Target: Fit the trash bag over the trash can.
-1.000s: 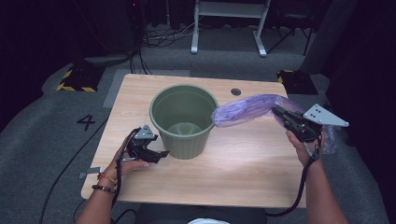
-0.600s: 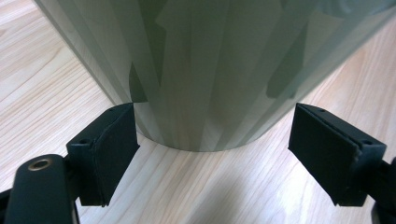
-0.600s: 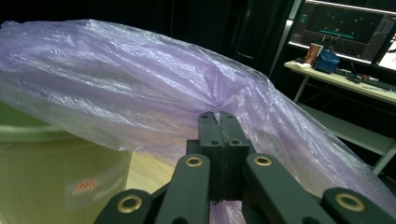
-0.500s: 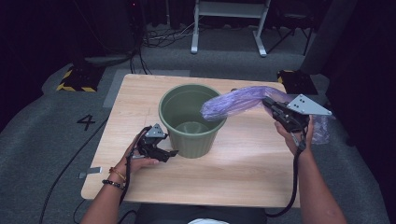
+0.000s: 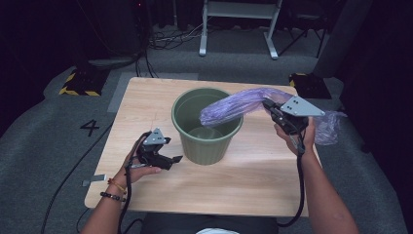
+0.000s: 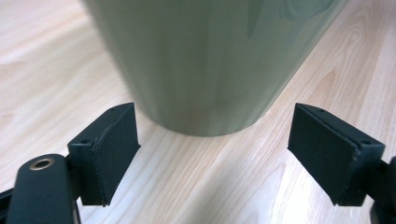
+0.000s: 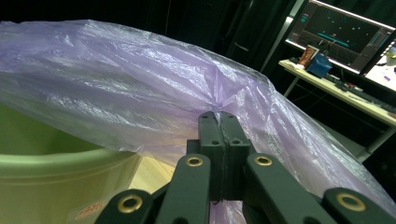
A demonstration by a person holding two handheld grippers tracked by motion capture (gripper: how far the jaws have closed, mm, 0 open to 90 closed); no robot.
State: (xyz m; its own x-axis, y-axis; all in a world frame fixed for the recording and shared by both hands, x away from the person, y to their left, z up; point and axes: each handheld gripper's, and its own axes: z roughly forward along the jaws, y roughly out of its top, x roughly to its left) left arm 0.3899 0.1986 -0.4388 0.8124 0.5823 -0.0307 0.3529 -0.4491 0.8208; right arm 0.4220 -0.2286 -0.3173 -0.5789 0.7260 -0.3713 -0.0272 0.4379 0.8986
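A green plastic bin (image 5: pixel 207 129) stands upright in the middle of the wooden table (image 5: pixel 146 92). My right gripper (image 5: pixel 269 108) is shut on a purple plastic bag (image 5: pixel 229 107), pinching a fold of the thin film. One end of the bag hangs over the bin's mouth; the other end trails past the table's right edge. In the right gripper view the bag (image 7: pixel 140 93) billows above the bin's rim (image 7: pixel 56 163) and the jaws meet on the film (image 7: pixel 219 120). My left gripper (image 5: pixel 174 160) sits low at the bin's left side, open, its jaws wide before the bin's base (image 6: pixel 205 65) without touching it.
The table stands on grey carpet marked with a 4 (image 5: pixel 91 127). A white metal stand (image 5: pixel 238 24) and cables (image 5: pixel 165 39) lie behind it. Black-and-yellow tape marks a block (image 5: pixel 78 85) at far left. A monitor (image 7: pixel 345 32) glows on a desk in the right gripper view.
My right gripper has carried the purple bag leftward, so its free end now reaches over the bin's mouth. My left gripper shifted slightly beside the bin's base.
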